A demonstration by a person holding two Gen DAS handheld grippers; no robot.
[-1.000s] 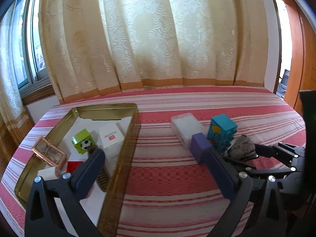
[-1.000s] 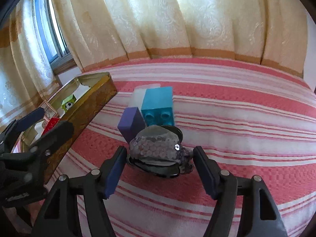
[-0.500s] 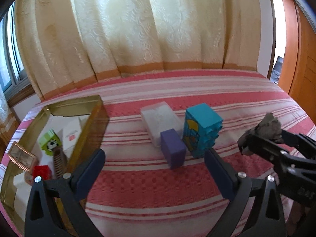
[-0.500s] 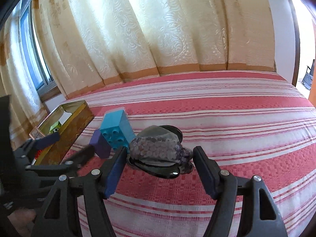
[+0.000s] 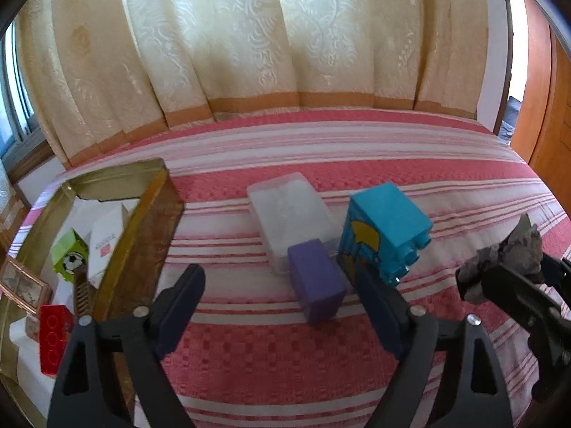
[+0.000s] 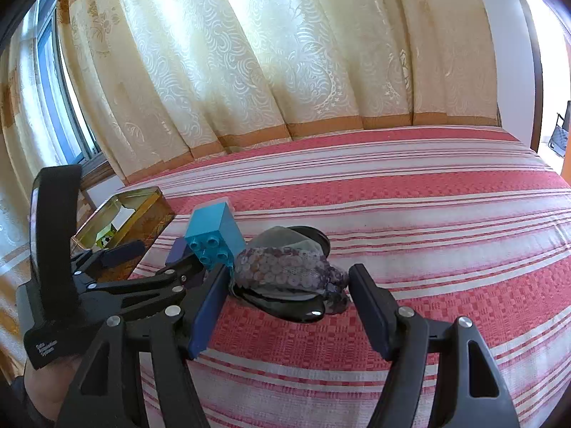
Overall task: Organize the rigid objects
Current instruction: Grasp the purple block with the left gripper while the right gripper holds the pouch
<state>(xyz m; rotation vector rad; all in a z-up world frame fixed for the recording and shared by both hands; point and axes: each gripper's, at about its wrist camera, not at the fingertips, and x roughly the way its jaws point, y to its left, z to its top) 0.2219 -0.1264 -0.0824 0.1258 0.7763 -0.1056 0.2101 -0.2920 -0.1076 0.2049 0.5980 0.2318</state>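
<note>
My left gripper is open and empty, just in front of a purple block. Behind it lie a clear plastic box and a teal toy brick. My right gripper has its jaws around a black hair clip with sequined purple fabric and holds it above the striped bedspread; the clip also shows in the left wrist view. The teal brick sits just left of it, and the left gripper shows at lower left.
A gold tin tray at the left holds a green football cube, a white box, a red brick and a small framed picture. Cream curtains hang behind the red striped bed.
My left gripper moved right from the tray and closer to the purple block and teal brick. My right gripper carried the hair clip to the right, away from the blocks.
</note>
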